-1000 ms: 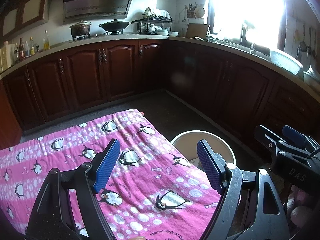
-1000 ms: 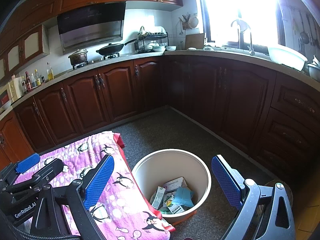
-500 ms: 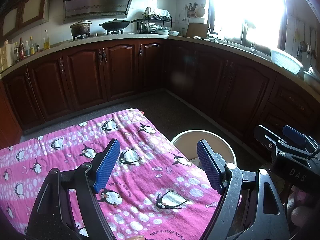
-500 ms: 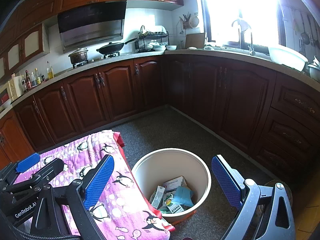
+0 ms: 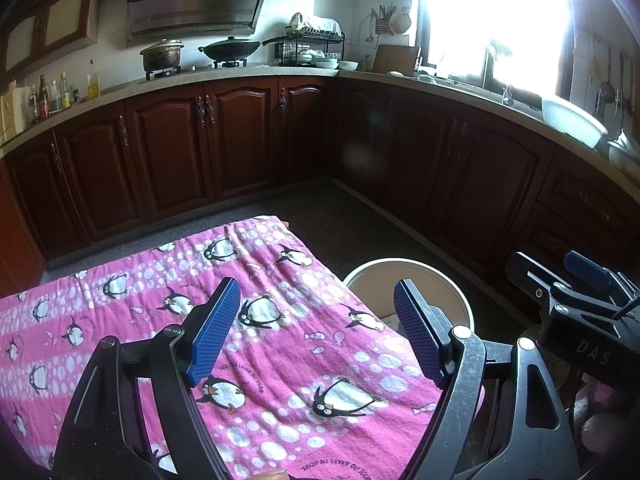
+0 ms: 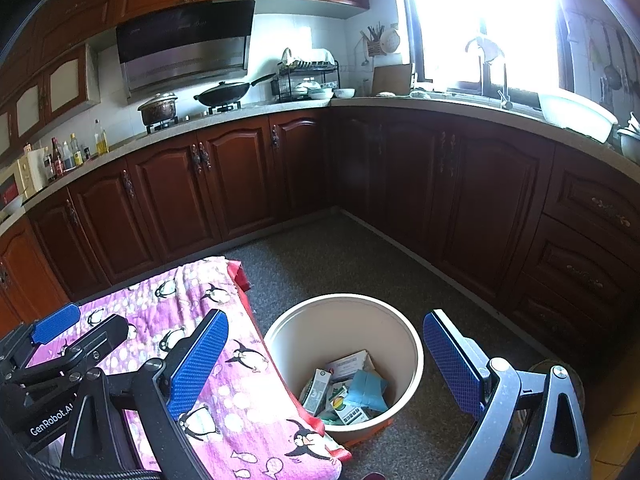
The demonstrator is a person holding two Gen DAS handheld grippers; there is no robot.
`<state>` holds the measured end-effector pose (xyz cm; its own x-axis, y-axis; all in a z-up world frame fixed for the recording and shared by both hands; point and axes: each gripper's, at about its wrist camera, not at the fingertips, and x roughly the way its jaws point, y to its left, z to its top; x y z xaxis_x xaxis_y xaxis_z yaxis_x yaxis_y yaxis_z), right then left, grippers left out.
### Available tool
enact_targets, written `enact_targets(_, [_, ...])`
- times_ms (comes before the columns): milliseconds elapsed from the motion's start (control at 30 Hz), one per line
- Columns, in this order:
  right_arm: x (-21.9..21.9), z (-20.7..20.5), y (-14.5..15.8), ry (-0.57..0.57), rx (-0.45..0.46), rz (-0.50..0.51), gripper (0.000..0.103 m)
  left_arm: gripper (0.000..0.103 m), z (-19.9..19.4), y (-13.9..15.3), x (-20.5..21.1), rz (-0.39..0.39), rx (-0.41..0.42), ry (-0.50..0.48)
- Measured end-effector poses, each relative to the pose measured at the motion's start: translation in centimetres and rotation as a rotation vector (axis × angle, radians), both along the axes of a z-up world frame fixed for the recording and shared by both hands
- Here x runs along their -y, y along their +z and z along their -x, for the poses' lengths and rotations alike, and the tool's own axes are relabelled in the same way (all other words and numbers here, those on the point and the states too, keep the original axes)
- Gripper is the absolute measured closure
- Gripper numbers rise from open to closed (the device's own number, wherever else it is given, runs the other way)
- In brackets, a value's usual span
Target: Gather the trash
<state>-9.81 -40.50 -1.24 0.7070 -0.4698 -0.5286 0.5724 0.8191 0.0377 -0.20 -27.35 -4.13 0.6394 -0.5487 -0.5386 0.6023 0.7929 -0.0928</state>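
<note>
A cream round bin (image 6: 408,344) stands on the floor beside the table's right edge. Trash (image 6: 348,392) lies in it: small cartons, a white card and a blue-green wrapper. The bin's rim also shows in the left wrist view (image 5: 440,276). My right gripper (image 6: 326,358) is open and empty, held above and in front of the bin. My left gripper (image 5: 318,330) is open and empty above the pink penguin cloth (image 5: 280,340) on the table. Each gripper shows at the edge of the other's view.
Dark wooden kitchen cabinets (image 6: 224,184) run along the back and right walls, with a speckled floor (image 6: 340,256) between them and the table. The counter holds a pot, a wok, bottles and a dish rack. A bright window is at the upper right.
</note>
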Motion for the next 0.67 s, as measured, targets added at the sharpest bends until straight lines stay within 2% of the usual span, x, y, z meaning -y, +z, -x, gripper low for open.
enact_targets(433, [0.2, 0.1, 0.0, -0.004, 0.004, 0.001, 0.006, 0.024, 0.3, -0.5, 0.1, 0.005, 0.011, -0.033])
enact_targets(667, [0.5, 0.1, 0.1, -0.007, 0.008, -0.003, 0.006, 0.024, 1.3, -0.2, 0.7, -0.012, 0.056, -0.06])
